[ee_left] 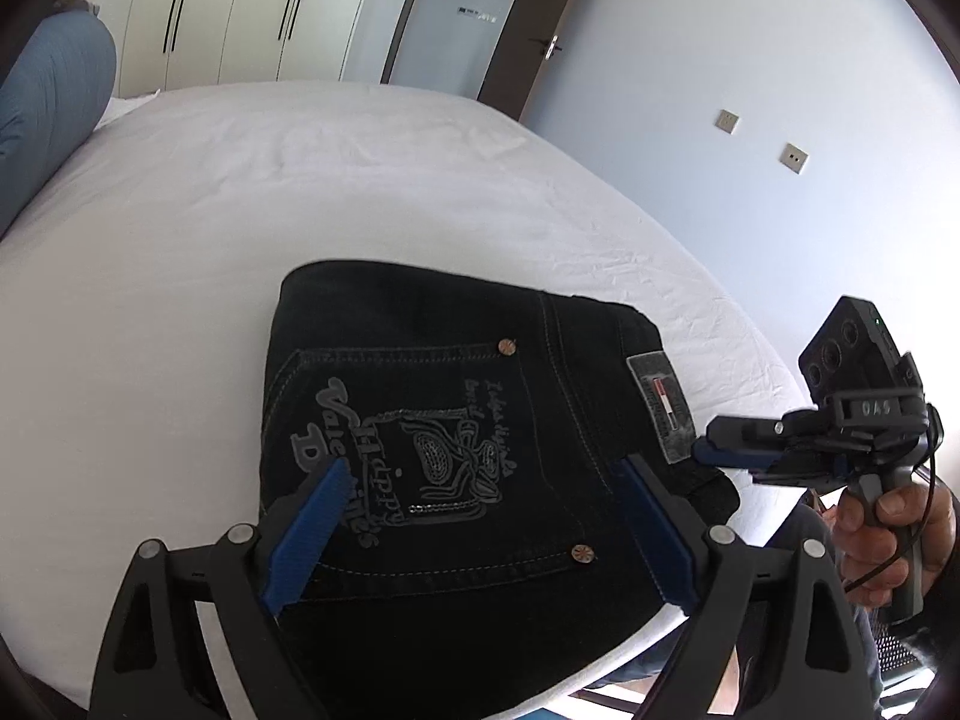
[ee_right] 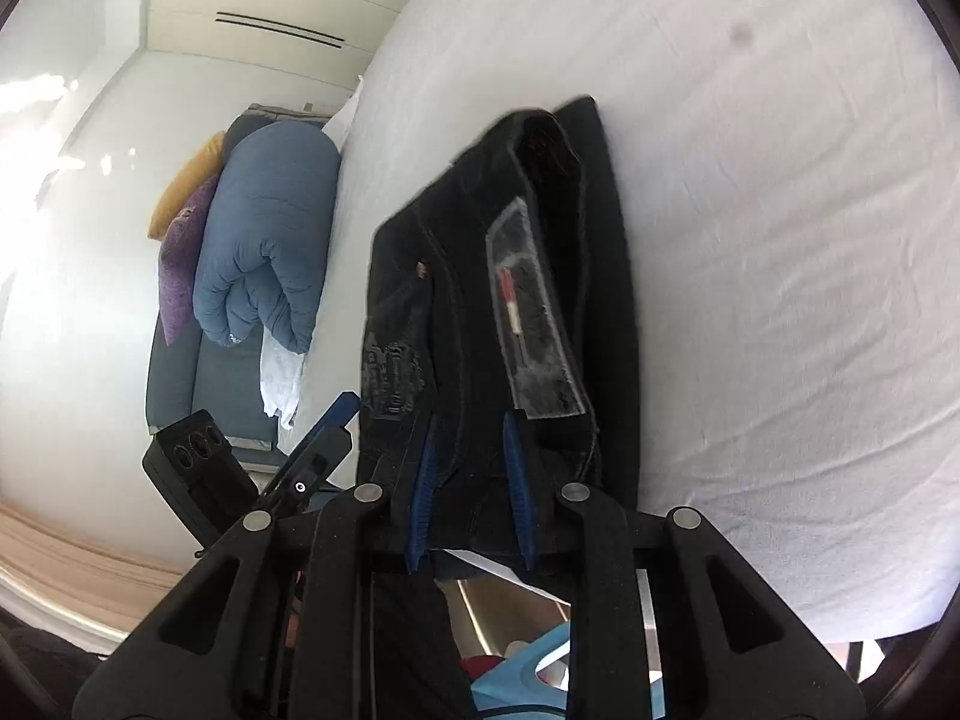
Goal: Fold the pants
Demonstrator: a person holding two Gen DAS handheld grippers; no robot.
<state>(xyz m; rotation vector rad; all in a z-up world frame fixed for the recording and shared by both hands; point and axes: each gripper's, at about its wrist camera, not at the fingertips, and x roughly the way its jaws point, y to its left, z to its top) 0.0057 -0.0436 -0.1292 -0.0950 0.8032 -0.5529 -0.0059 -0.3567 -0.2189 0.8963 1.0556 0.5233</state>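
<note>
Black jeans (ee_left: pixel 420 324) lie folded into a compact stack on the white bed (ee_left: pixel 240 210), back pocket print and waistband label facing up. My left gripper (ee_left: pixel 480 468) hovers just over the pocket, wide open, with nothing gripped. A hand holds my right gripper (ee_left: pixel 705 450) at the right, its tips at the label corner of the stack. In the right wrist view the jeans (ee_right: pixel 606 210) run away from my right gripper (ee_right: pixel 469 426). Its blue pads (ee_right: pixel 519 480) stand a narrow gap apart around the near hem and do not pinch it.
The bed sheet (ee_right: pixel 750 180) stretches wide beyond the jeans, and the stack sits close to the bed's near edge. A rolled blue duvet (ee_right: pixel 270 240) and cushions (ee_right: pixel 186 192) rest on a grey sofa (ee_right: pixel 174 372) beside the bed. Wardrobes (ee_left: pixel 240 12) and a door (ee_left: pixel 540 18) stand behind.
</note>
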